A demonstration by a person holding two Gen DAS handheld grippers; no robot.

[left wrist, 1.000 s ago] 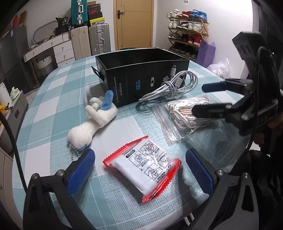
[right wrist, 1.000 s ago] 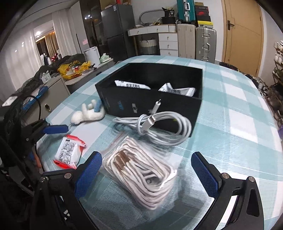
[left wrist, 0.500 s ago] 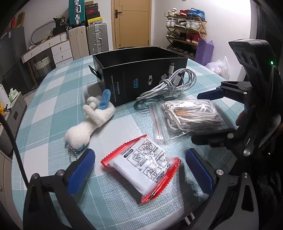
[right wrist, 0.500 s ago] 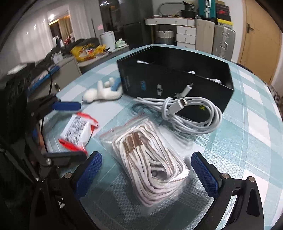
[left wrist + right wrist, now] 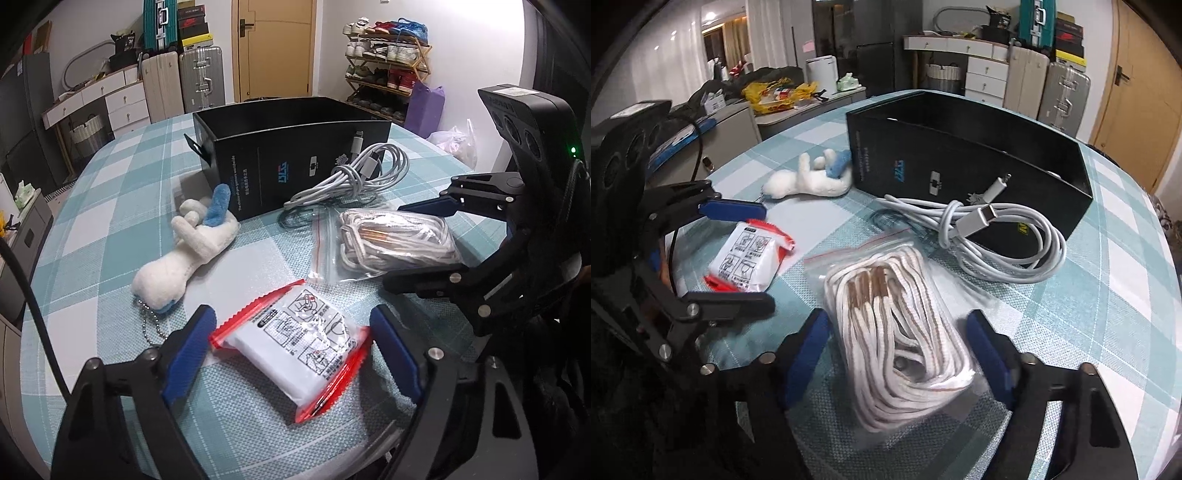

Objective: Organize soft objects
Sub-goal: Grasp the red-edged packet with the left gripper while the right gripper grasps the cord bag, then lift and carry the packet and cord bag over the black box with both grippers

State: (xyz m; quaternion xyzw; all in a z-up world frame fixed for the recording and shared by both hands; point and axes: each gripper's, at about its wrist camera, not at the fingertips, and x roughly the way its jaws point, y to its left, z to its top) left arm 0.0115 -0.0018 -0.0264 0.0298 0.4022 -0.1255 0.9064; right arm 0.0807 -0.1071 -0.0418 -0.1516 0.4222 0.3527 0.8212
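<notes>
Lower centre of each wrist view: the left hand-held gripper (image 5: 291,354) closes around a crinkly red-edged white sachet (image 5: 295,347), the right hand-held gripper (image 5: 901,358) around a slippery clear bag of white laces (image 5: 901,347); neither pinched yet; both look light and squashy, best gripped mid-body.

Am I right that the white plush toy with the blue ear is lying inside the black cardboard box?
No. The white plush toy with the blue ear lies on the checked tablecloth, outside the black cardboard box, beside its corner. The left wrist view shows it.
</notes>
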